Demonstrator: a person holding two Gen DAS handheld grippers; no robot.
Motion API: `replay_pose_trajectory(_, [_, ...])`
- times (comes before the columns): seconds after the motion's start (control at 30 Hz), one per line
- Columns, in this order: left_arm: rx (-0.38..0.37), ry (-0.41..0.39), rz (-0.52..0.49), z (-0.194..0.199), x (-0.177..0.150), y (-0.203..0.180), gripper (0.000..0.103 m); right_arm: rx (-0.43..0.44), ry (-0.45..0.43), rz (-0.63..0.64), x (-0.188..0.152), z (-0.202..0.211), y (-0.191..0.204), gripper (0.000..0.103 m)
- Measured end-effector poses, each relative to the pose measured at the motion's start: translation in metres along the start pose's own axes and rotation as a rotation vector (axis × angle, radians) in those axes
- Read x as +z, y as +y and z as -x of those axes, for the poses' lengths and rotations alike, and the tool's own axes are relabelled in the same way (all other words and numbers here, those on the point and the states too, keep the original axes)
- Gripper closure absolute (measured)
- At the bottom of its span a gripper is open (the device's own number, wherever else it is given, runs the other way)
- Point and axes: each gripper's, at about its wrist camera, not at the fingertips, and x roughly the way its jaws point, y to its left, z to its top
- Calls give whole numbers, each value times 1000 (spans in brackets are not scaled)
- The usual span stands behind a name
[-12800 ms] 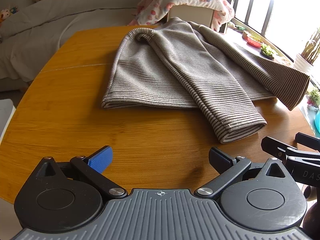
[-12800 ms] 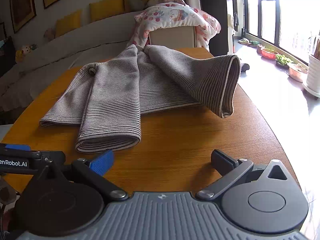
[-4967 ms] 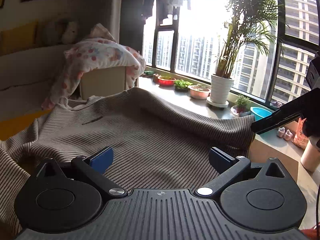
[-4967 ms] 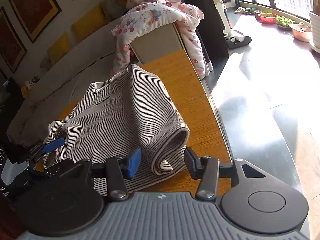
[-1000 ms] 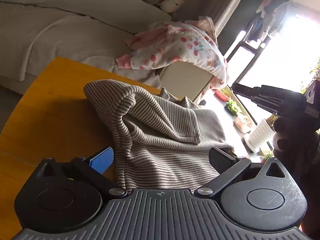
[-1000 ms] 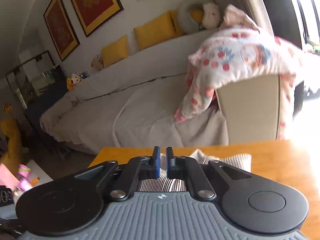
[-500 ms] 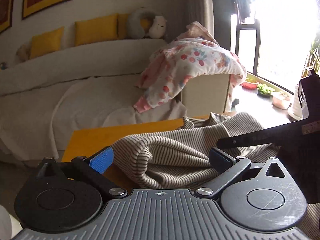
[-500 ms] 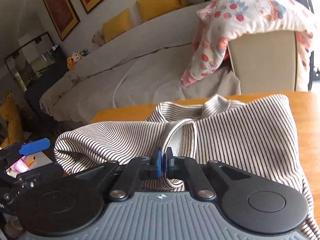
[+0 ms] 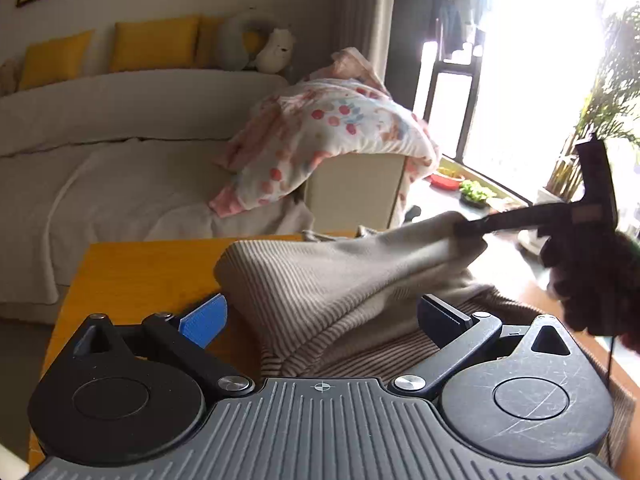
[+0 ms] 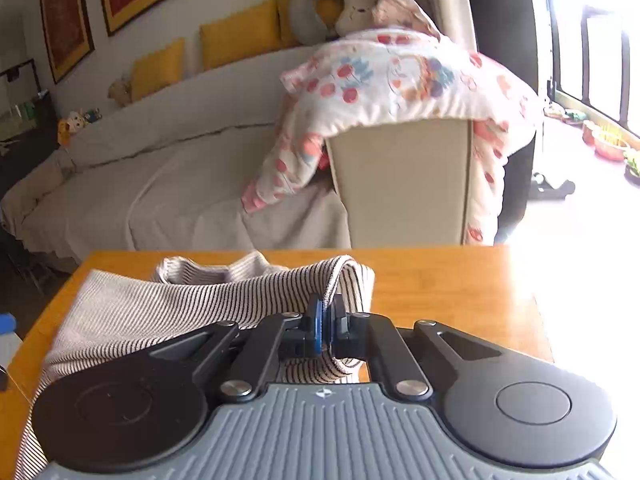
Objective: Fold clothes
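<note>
The step in hand looked like carrying a fold across: the right gripper (image 10: pixel 326 326) had its jaws pressed together on an edge of the striped sweater (image 10: pixel 168 304), and the cloth rose from the table (image 10: pixel 440 280) up to that pinch. To do it well, I judged, the pinched edge should travel level and be laid so it meets the layer beneath squarely, with the pinch let go only once the cloth rested flat. Pulling too high or too fast would likely drag the bottom layer along the smooth wood and spoil the fold.

In the left wrist view the left gripper (image 9: pixel 324 320) had its jaws spread wide and gripping nothing. The sweater (image 9: pixel 320 280) lay partly between them and stretched ahead, its bulk nearer the right jaw, a rounded fold ahead of the blue pad on the left jaw. Whether the cloth touched either pad could not be told. A free left gripper could usefully press the lower layer down while the other moved.

Seen from the right wrist, the sweater spread to the left of the closed jaws and beneath them, with the ribbed neckline just ahead and to the left. To the right of the jaws the wood was uncovered. The raised edge hung from the right gripper (image 9: pixel 476 226), ahead and to the right of the left jaws.
</note>
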Motion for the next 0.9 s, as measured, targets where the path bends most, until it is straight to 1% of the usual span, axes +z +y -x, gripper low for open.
replay_pose_trajectory(0.07, [-63, 1, 28, -14, 4, -4, 0, -4, -1, -9, -10, -6, -6, 98])
replay_pose_trajectory(0.13, [-76, 34, 71, -35, 3, -5, 0, 4, -9, -35, -12, -5, -10, 96])
replay_pose_trajectory(0.17, [-72, 54, 100, -46, 0, -3, 0, 0, -15, -48, -12, -2, -10, 92])
replay_pose_trajectory(0.23, [-53, 76, 152, -59, -8, 2, 0, -16, -51, -55, -14, 9, -6, 69])
replay_pose_trajectory(0.27, [-48, 66, 159, -60, -12, 3, 0, 0, -89, -39, -15, 18, -1, 64])
replay_pose_trajectory(0.33, [-41, 37, 165, -62, -19, 4, 0, 41, -150, -14, -18, 33, 10, 47])
replay_pose_trajectory(0.37, [-39, 27, 161, -61, -21, 3, 0, 74, -159, -12, -19, 35, 15, 41])
replay_pose_trajectory(0.4, [-35, 19, 156, -61, -22, 2, 0, 107, -167, -11, -21, 38, 20, 32])
replay_pose_trajectory(0.43, [-31, 13, 151, -60, -24, 1, 0, 138, -165, -15, -22, 37, 23, 27])
replay_pose_trajectory(0.47, [-28, 7, 140, -60, -25, 0, 0, 169, -144, -38, -25, 32, 24, 24])
replay_pose_trajectory(0.53, [-21, 4, 106, -59, -28, -2, 0, 229, -92, -114, -33, 17, 20, 15])
replay_pose_trajectory(0.6, [-20, 11, 80, -59, -30, -2, 0, 265, -75, -197, -44, 8, 12, 14])
replay_pose_trajectory(0.7, [-28, 33, 47, -59, -30, -2, 0, 301, -110, -279, -55, 17, 3, 13])
replay_pose_trajectory(0.8, [-60, 52, 24, -56, -32, 0, 0, 304, -129, -323, -68, 31, 3, 13])
replay_pose_trajectory(0.87, [-83, 60, 16, -50, -36, 1, 0, 298, -142, -341, -78, 42, 6, 12])
replay_pose_trajectory(0.9, [-94, 63, 12, -46, -38, 1, 0, 298, -148, -349, -83, 48, 8, 9])
